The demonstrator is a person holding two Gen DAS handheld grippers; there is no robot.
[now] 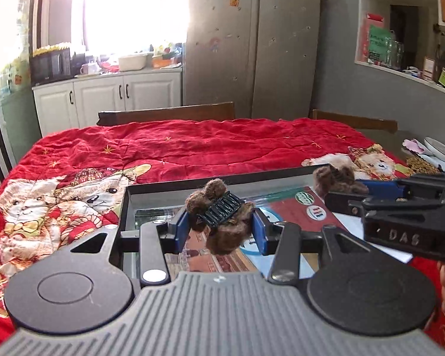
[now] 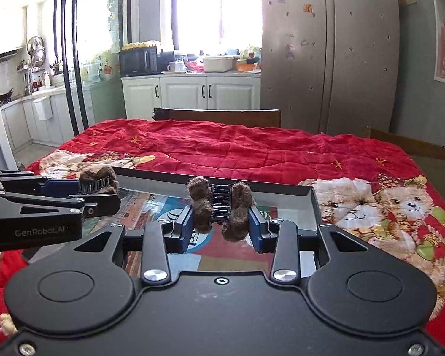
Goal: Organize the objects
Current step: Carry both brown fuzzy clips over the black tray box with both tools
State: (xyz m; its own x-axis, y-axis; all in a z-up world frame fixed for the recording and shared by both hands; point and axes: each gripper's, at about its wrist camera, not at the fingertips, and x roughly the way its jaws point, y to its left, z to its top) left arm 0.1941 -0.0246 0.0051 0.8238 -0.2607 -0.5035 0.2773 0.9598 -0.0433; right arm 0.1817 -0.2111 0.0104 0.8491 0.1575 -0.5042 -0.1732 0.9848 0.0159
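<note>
My left gripper is shut on a fuzzy brown hair claw clip with black teeth, held above a dark tray. My right gripper is shut on a second fuzzy brown claw clip, also over the tray. The right gripper shows at the right of the left wrist view with its clip. The left gripper shows at the left of the right wrist view with its clip. The two grippers are side by side, apart.
The tray lies on a table under a red quilt with teddy bears. Printed papers lie in the tray. Wooden chairs stand behind the table. A plate and small items sit at the far right edge.
</note>
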